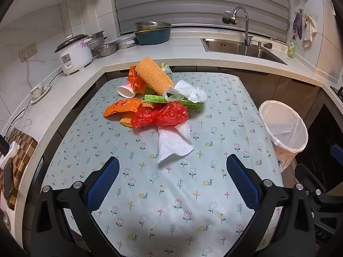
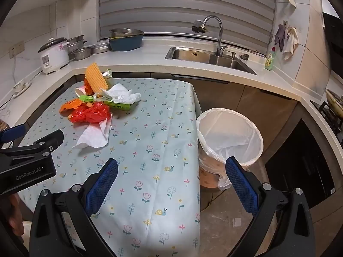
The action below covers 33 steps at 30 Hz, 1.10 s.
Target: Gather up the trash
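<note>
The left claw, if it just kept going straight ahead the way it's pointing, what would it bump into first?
Probably the white paper towel: it lies on the table straight ahead of the open left claw, nearest piece of the trash pile. Depth is hard to judge, so it might pass above.

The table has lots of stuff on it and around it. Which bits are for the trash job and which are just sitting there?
For the job: red plastic bag, paper towel, orange wrapper, paper cup, green box, lined trash bin.

Just lying about: rice cooker, blue basin, dish soap bottle, sink.
</note>
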### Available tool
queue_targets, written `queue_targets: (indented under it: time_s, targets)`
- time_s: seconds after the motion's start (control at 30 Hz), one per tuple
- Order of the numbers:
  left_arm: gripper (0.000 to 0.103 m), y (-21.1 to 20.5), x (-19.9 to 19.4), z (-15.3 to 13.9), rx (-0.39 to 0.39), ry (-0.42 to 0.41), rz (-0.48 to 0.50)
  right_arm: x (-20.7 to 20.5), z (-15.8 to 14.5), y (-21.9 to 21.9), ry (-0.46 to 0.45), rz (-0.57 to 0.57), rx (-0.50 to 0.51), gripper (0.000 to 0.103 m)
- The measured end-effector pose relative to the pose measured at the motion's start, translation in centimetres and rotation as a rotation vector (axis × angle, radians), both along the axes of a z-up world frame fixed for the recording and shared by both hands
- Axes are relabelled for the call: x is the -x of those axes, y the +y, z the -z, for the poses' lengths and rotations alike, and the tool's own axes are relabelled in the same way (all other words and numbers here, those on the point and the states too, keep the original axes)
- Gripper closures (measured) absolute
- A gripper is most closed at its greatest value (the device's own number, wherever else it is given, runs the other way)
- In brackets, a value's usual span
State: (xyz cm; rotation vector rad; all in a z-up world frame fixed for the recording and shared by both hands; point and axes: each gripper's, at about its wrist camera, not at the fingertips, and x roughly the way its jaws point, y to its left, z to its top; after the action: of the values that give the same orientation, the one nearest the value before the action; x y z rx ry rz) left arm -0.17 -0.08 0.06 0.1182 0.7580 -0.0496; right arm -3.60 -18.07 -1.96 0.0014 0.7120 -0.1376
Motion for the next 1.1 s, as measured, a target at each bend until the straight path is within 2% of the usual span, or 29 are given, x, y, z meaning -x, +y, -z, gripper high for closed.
queue_targets:
  time_s: [1.1]
  targets:
    - [0.008, 1.1, -0.4, -0.1, 0.009, -0.021, -0.014, -0.7, -0.4, 1.3, 0.011, -0.024, 0.029, 0.007]
